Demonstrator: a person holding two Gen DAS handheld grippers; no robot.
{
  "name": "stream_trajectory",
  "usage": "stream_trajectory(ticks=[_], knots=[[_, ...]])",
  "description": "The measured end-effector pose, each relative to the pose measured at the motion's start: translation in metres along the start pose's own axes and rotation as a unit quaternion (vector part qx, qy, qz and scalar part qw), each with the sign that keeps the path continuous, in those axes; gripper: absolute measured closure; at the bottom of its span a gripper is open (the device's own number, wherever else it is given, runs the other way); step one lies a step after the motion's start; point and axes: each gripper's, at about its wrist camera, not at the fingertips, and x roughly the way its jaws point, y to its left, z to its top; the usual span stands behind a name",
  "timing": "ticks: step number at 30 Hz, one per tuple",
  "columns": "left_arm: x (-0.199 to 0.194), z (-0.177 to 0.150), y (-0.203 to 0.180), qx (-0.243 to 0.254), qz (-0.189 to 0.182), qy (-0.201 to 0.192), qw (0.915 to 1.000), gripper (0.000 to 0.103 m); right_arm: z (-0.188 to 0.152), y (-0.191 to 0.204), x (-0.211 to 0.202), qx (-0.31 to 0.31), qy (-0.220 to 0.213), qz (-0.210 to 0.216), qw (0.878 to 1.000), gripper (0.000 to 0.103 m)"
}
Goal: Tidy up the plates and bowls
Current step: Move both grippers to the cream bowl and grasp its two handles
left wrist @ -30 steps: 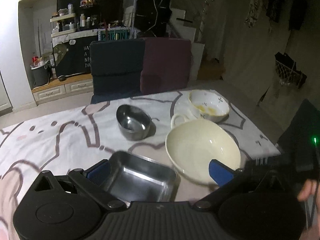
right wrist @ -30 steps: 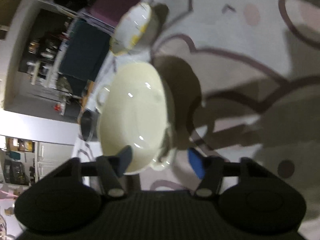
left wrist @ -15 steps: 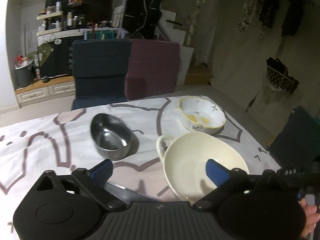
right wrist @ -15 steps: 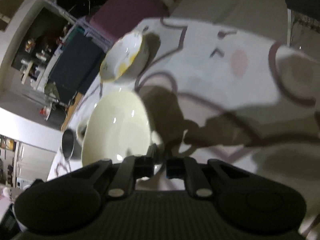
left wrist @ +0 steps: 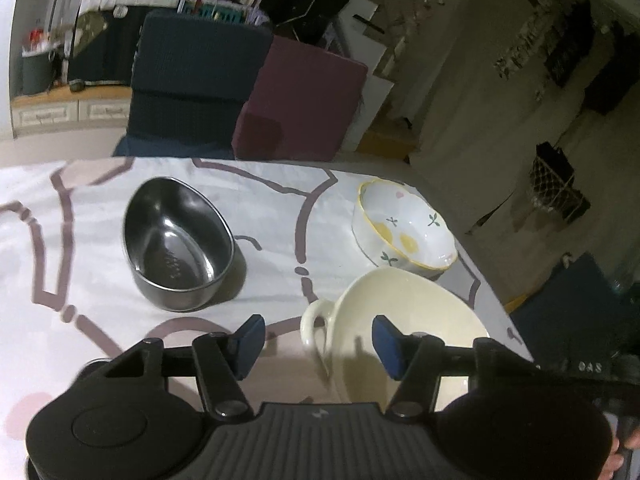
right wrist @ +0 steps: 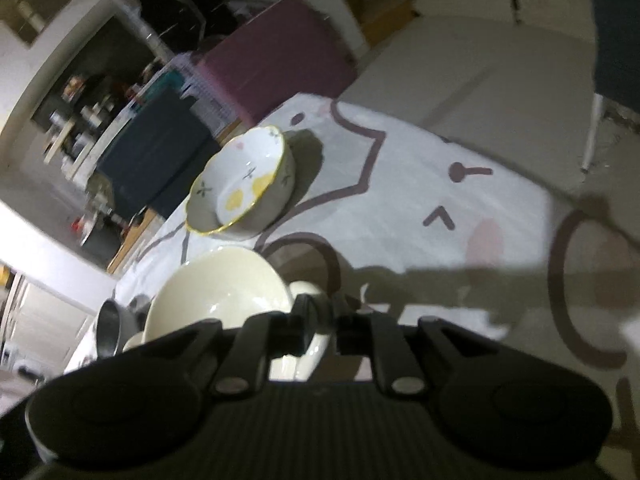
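Left gripper [left wrist: 318, 340], lower centre of the left wrist view: jaws part open and just been closing in. Its blue pads [left wrist: 250, 338] straddle the near-left side of the cream bowl [left wrist: 404, 312]. The left pad sits outside by the loop handle [left wrist: 314, 322], the right pad over the bowl's inside. Neither pad presses on the bowl, so it is not gripped by this side.

Right gripper [right wrist: 332, 320], lower centre of the right wrist view: jaws drawn almost together and clenched on the cream bowl [right wrist: 224, 292] at its handle end. The left finger lies over the rim and the right finger outside it. The opening has eased a touch wider, but the rim stays pinched between the fingers.

The cream bowl is at the lower right of the left wrist view, on the patterned worktop [left wrist: 280, 208] near its right edge.

The floral bowl [left wrist: 404, 228] stands just behind the cream bowl, centre right of frame; whether they touch, cannot tell. The steel bowl [left wrist: 178, 244] is centre left, well apart from both and upright.

In the right wrist view the floral bowl [right wrist: 244, 184] is centre left, above the cream bowl. A sliver of the steel bowl [right wrist: 108, 328] shows at lower left.
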Motion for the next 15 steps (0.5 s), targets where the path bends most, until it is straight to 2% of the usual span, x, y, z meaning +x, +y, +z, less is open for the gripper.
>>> stream_trajectory(ticks=[2, 3, 6, 8, 9, 12, 15], knots=[[0.008, 0.004, 0.001, -0.003, -0.004, 0.01, 0.9999, 0.043, 0.002, -0.005, -0.001, 0.006, 0.012, 0.019, 1.0, 0.084], [0.012, 0.005, 0.002, -0.004, -0.006, 0.015, 0.9999, 0.043, 0.005, -0.007, -0.001, 0.007, 0.012, 0.026, 1.0, 0.079], [0.02, 0.007, 0.004, -0.004, -0.013, 0.033, 0.9994, 0.045, 0.006, 0.002, 0.0, -0.027, 0.007, 0.037, 0.999, 0.061], [0.025, 0.008, 0.005, -0.003, -0.009, 0.042, 0.9991, 0.051, 0.004, 0.008, 0.001, -0.056, 0.008, 0.029, 0.998, 0.057], [0.027, 0.009, 0.006, -0.003, -0.007, 0.047, 0.9988, 0.053, 0.002, 0.012, 0.004, -0.068, 0.009, 0.024, 0.997, 0.057], [0.034, 0.009, 0.009, -0.005, -0.005, 0.064, 0.9979, 0.067, 0.002, 0.014, 0.013, -0.081, 0.02, 0.016, 0.996, 0.058], [0.039, 0.011, 0.012, -0.014, -0.019, 0.075, 0.9969, 0.075, 0.001, 0.013, 0.018, -0.085, 0.031, 0.015, 0.996, 0.062]])
